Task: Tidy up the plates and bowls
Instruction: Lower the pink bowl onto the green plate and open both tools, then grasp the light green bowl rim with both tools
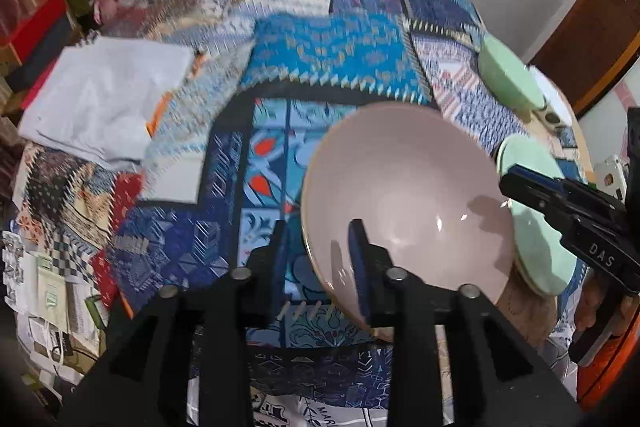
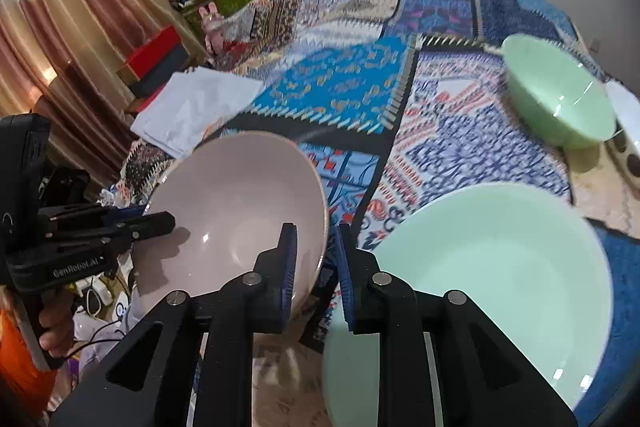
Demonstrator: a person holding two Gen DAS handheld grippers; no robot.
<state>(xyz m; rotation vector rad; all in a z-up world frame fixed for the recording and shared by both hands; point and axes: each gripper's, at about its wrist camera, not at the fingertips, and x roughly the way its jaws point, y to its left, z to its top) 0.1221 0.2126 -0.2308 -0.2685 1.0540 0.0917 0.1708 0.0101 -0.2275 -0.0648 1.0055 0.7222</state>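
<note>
A pale pink bowl point(image 1: 408, 195) point(image 2: 236, 211) rests on the patterned tablecloth point(image 1: 328, 55). My left gripper point(image 1: 318, 251) stands open astride its left rim, one finger inside the bowl and one outside, neither pad pressing. My right gripper point(image 2: 316, 263) straddles the opposite rim the same way, open by a narrow gap, cloth showing beside the rim. Each gripper shows in the other's view: left gripper point(image 2: 160, 221), right gripper point(image 1: 512, 183). A mint green plate point(image 2: 480, 287) point(image 1: 536, 227) lies just right of the bowl. A green bowl point(image 2: 560, 99) point(image 1: 508, 75) sits farther back right.
A folded white sheet point(image 1: 104, 99) point(image 2: 192, 107) lies at the table's left. A white plate point(image 2: 628, 107) and a power strip point(image 2: 628, 155) sit at the far right edge. Boxes and clutter point(image 2: 160, 63) stand beyond the left side, by a curtain point(image 2: 60, 47).
</note>
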